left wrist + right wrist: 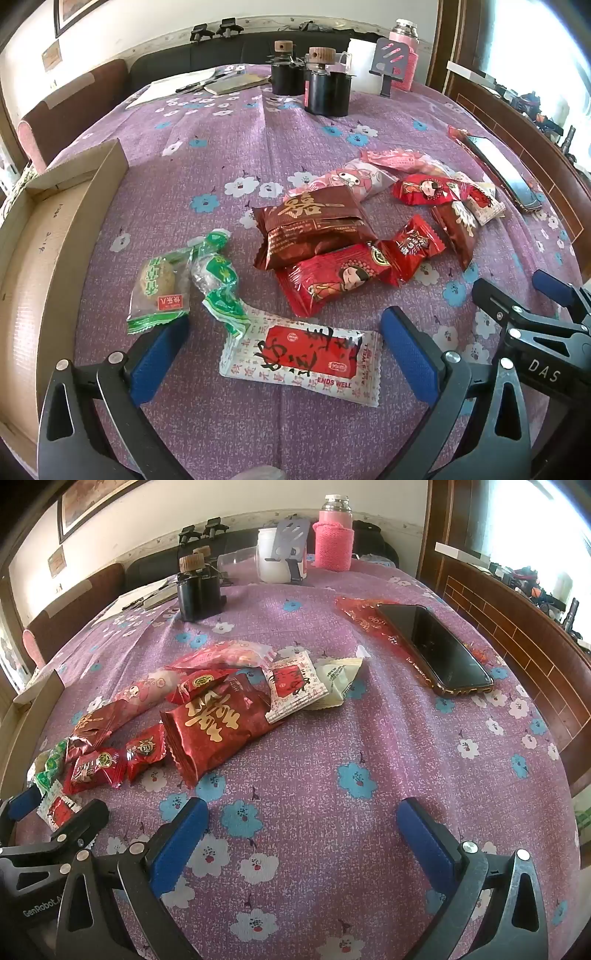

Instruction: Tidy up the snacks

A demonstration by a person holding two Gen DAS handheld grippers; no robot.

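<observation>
Several wrapped snacks lie in a heap on the purple flowered tablecloth (221, 155). My left gripper (284, 343) stands open, its blue pads either side of a white-and-red packet (303, 352) without touching it. Two green-wrapped snacks (159, 291) (218, 284) lie just beyond its left finger. A dark red packet with gold characters (310, 225) and smaller red packets (332, 277) lie further out. An open cardboard box (48, 236) stands at the left. My right gripper (303, 823) is open over bare cloth, right of the heap, whose big red packet (218, 720) is nearest it.
A black phone (436, 650) lies on a red wrapper at the right of the table. Dark bottles with wooden stoppers (325, 85), a pink knitted flask (332, 535), a white jar (273, 557) and papers (177, 88) stand at the far end. Brown chairs ring the table.
</observation>
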